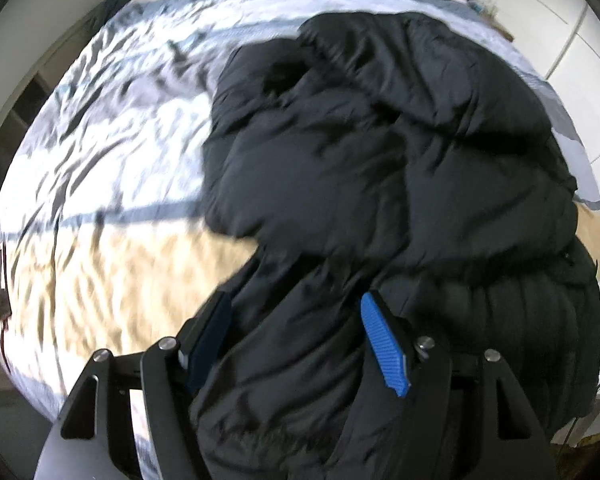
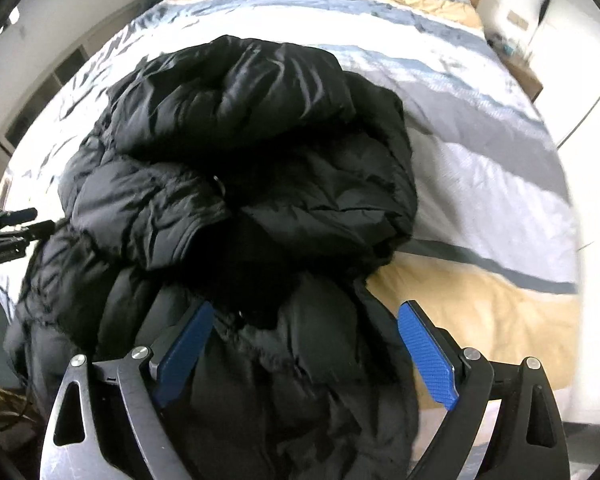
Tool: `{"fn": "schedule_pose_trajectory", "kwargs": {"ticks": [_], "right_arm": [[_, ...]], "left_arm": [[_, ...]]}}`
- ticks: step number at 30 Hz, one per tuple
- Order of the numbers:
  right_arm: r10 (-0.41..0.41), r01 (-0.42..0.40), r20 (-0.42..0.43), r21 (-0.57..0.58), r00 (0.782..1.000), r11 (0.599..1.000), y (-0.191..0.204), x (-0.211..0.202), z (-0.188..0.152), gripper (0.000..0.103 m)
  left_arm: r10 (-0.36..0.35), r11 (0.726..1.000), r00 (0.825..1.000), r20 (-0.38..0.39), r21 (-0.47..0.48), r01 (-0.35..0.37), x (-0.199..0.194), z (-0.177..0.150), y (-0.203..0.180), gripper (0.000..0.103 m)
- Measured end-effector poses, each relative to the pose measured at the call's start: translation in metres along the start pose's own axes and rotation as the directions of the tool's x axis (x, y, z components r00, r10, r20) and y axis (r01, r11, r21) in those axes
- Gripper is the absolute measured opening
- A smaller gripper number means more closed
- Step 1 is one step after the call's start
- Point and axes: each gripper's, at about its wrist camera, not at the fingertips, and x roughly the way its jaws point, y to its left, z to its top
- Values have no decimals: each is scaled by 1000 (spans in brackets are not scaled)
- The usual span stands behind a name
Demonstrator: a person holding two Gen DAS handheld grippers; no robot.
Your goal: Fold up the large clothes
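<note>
while both tools sit low over the near hem of the black puffer jacket (image 1: 380, 152), the work looks to be at an early gathering step, with no clean fold made yet. the left hand-held gripper (image 1: 296, 312) has its blue pads spread, with jacket fabric lying between them and under them; whether it is pinched i cannot tell, but the gap looks too wide for a firm hold. the right hand-held gripper (image 2: 306, 320) is likewise spread, its pads straddling the quilted near edge of the jacket without closing on it.

just ahead of both tools the jacket is bunched: ribbed quilting nearest, then a sleeve or flap doubled over the body, then a puffy mound at the far end that may be the hood. it is thick, glossy and slippery-looking, so i judge it will spring back and slide unless gripped deep.

the next move probably calls for closing each tool on a hem corner and drawing the cloth flat.

beyond the jacket lies the bed (image 2: 480, 120) with its striped cover, grey, white and tan, wrinkled to the left.
</note>
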Motion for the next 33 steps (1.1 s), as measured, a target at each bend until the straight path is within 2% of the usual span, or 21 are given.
{"fn": "schedule_pose_trajectory", "kwargs": {"ticks": [8,16,33], "right_arm": [[-49,49,-2,-63,999,997,5,-26,-9,93],[-76,75,-10,-99,997,992,11,-40,-10,95],[-45,37,-44,-165,998,986,36,-39,-8,97]], "left_arm": [[21,996,996,-84,-85,-28,-9,-30,24,66],[34,989,993,-109,-140,-49,-18,-38,43,66],[52,973,988,-144,-216,-82,-6,-43,74,66]]}}
